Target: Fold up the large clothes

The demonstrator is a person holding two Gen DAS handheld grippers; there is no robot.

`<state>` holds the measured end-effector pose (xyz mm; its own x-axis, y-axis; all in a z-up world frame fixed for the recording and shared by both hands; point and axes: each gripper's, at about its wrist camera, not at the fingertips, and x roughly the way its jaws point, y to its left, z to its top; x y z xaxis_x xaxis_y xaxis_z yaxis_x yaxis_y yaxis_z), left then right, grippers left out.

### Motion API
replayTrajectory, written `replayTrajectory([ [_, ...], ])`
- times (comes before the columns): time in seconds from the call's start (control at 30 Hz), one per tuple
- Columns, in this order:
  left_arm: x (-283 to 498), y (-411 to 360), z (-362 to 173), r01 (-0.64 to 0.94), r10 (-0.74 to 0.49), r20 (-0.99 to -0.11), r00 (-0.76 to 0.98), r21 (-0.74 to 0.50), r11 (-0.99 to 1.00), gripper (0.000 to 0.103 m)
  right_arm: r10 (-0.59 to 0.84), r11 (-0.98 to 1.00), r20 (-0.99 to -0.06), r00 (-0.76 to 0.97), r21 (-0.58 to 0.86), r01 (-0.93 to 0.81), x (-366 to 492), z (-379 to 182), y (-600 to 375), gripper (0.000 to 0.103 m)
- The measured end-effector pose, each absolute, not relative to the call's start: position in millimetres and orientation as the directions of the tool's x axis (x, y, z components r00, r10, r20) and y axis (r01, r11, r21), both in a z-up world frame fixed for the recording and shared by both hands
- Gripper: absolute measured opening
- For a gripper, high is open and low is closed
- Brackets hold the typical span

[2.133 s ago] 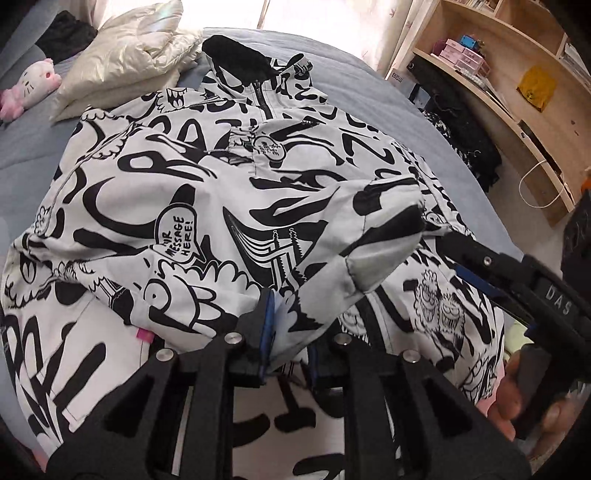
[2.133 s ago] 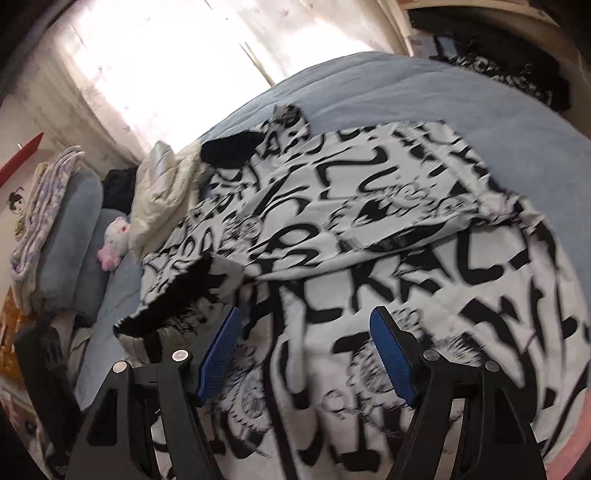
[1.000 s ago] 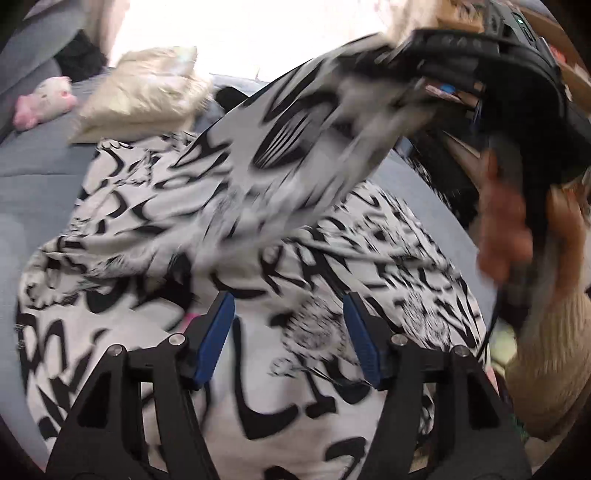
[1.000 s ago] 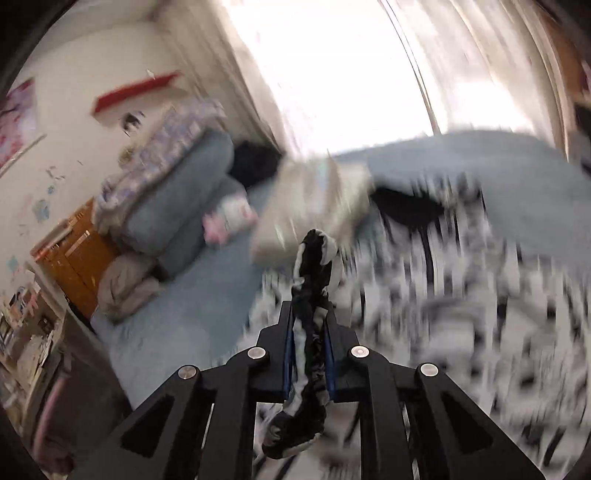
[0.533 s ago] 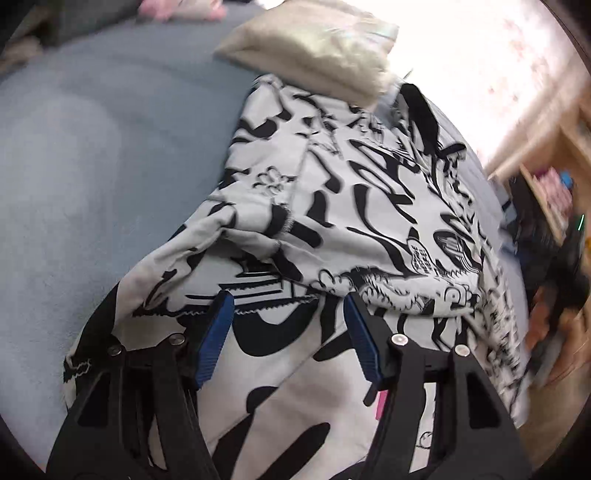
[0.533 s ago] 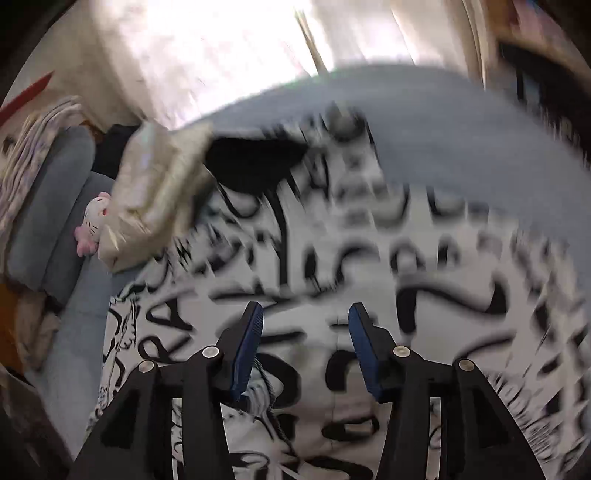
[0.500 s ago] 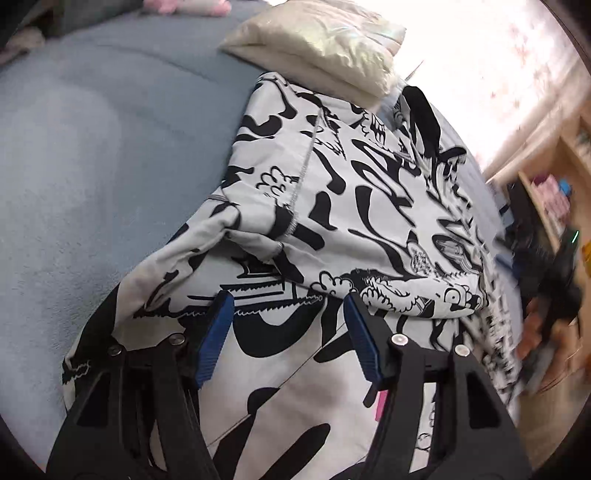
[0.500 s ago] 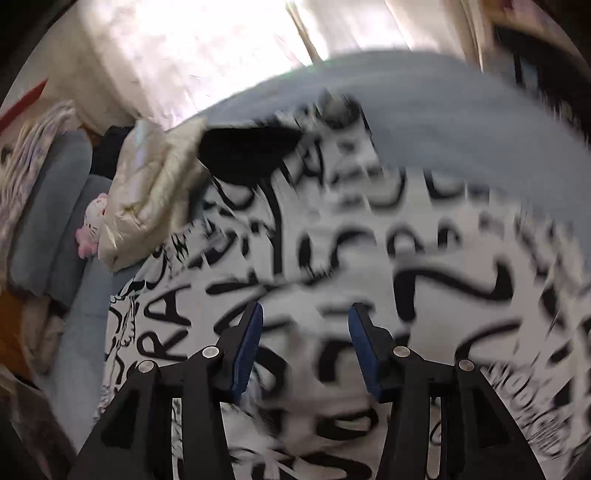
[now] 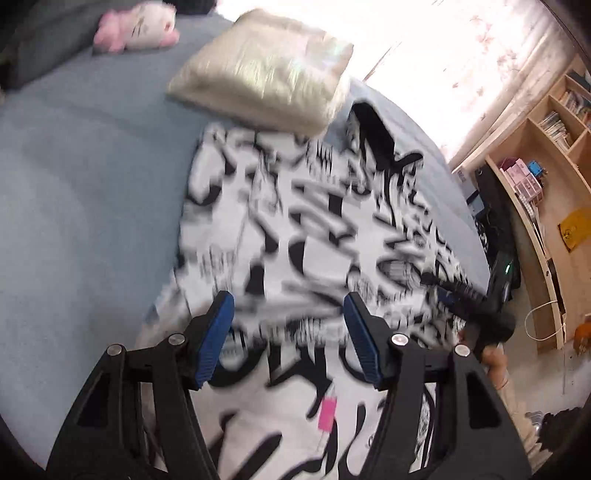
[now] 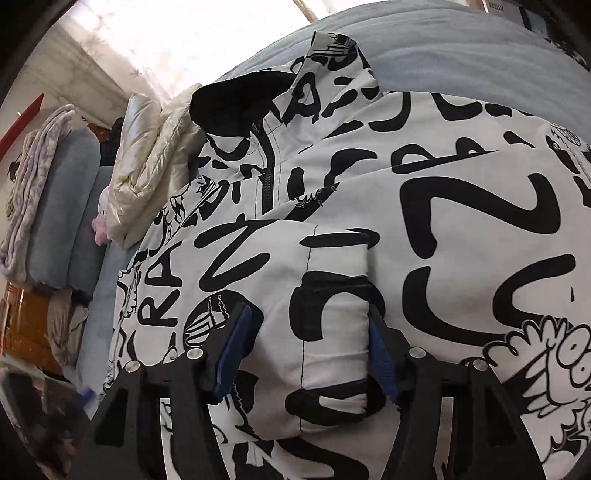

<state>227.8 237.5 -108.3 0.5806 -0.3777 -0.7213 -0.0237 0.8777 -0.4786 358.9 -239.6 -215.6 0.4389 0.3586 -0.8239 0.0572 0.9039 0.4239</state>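
Observation:
A large white jacket with black graffiti print [image 9: 314,236] lies spread on a blue-grey bed [image 9: 85,192], sleeves folded across its front; its black-lined hood [image 10: 236,96] points to the far end. My left gripper [image 9: 288,332] is open and empty, low over the jacket's near hem. My right gripper [image 10: 310,343] is open, its jaws either side of a folded sleeve cuff [image 10: 332,317] without closing on it. The right gripper also shows in the left wrist view [image 9: 461,291] at the jacket's right edge.
A folded cream puffer jacket [image 9: 266,77] lies beyond the collar, a pink and white plush [image 9: 136,26] at the bed's far left. Wooden shelves [image 9: 546,192] stand to the right of the bed. Stacked pillows and blankets [image 10: 40,199] lie at the bed head.
The right gripper carried the sleeve cuff across the jacket, let it go and now sits open around it. The left gripper released its sleeve, opened, and drew back to the near hem.

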Motion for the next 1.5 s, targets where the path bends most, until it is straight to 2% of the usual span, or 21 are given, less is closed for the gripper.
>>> replayTrajectory([
  [0.1,257.7,247.0,-101.0,-0.034,-0.310,-0.747,0.588,-0.405,0.914,0.069,0.355,0.911,-0.813,0.461,0.411,0.023,354.8,-214.9,-236.6,0.058],
  [0.17,281.0,253.9,-110.0,-0.066,-0.235,-0.783,0.575,-0.331,0.941,0.069,0.346,0.921,-0.812,0.470,0.390,-0.005,352.2,-213.3,-234.1,0.040],
  [0.27,320.7,265.1,-139.4,-0.133,-0.161,-0.844,0.511,-0.263,0.956,0.069,0.337,0.930,-0.804,0.491,0.366,-0.040,349.6,-207.7,-230.3,0.031],
  [0.4,360.2,279.3,-174.1,-0.189,-0.187,-0.883,0.430,-0.290,0.938,0.069,0.313,0.944,-0.797,0.517,0.319,-0.079,347.2,-200.0,-225.1,0.028],
  [0.57,384.5,275.3,-188.6,-0.204,-0.144,-0.901,0.410,-0.245,0.948,0.069,0.313,0.944,-0.790,0.527,0.318,-0.084,352.4,-201.0,-223.4,0.026],
  [0.6,387.5,273.1,-187.8,-0.197,-0.128,-0.901,0.415,-0.226,0.954,0.058,0.313,0.944,-0.788,0.530,0.318,-0.084,353.4,-201.0,-223.0,0.026],
  [0.63,389.8,268.4,-184.8,-0.178,-0.108,-0.898,0.427,-0.201,0.963,0.042,0.314,0.944,-0.783,0.537,0.318,-0.088,354.7,-200.0,-221.9,0.025],
  [0.67,391.5,264.3,-182.9,-0.156,-0.104,-0.894,0.435,-0.189,0.970,0.011,0.313,0.944,-0.778,0.545,0.316,-0.092,355.6,-198.5,-220.1,0.024],
  [0.77,391.4,251.7,-173.5,-0.147,-0.008,-0.876,0.482,-0.090,0.985,0.001,0.303,0.949,-0.730,0.612,0.289,-0.125,355.9,-183.2,-211.1,0.022],
  [0.9,382.7,244.0,-172.6,-0.178,0.075,-0.822,0.565,-0.032,0.983,0.001,0.274,0.958,-0.669,0.691,0.250,-0.138,357.6,-173.3,-202.2,0.022],
  [1.03,385.6,249.6,-187.9,-0.198,0.087,-0.826,0.558,-0.031,0.980,0.001,0.206,0.977,-0.799,0.565,0.197,-0.077,377.3,-211.5,-194.8,0.023],
  [1.1,381.8,249.0,-183.8,-0.192,0.096,-0.823,0.560,-0.016,0.981,0.001,0.190,0.980,-0.807,0.559,0.190,-0.060,375.8,-208.6,-197.5,0.028],
  [1.13,381.6,248.0,-180.6,-0.192,0.104,-0.824,0.557,-0.007,0.981,0.001,0.166,0.984,-0.818,0.551,0.177,-0.033,374.1,-204.1,-200.2,0.039],
  [1.17,380.8,245.8,-176.4,-0.189,0.104,-0.825,0.555,-0.004,0.982,0.001,0.147,0.986,-0.821,0.551,0.169,-0.012,372.0,-199.8,-202.9,0.044],
  [1.3,358.2,242.1,-157.0,-0.189,0.114,-0.823,0.556,0.008,0.982,0.002,0.105,0.987,-0.798,0.593,0.158,0.038,351.0,-176.8,-213.6,0.047],
  [1.5,310.9,209.0,-128.5,-0.107,-0.001,-0.785,0.620,-0.086,0.991,0.002,0.241,0.967,-0.750,0.615,0.239,-0.087,322.8,-149.4,-181.3,0.047],
])
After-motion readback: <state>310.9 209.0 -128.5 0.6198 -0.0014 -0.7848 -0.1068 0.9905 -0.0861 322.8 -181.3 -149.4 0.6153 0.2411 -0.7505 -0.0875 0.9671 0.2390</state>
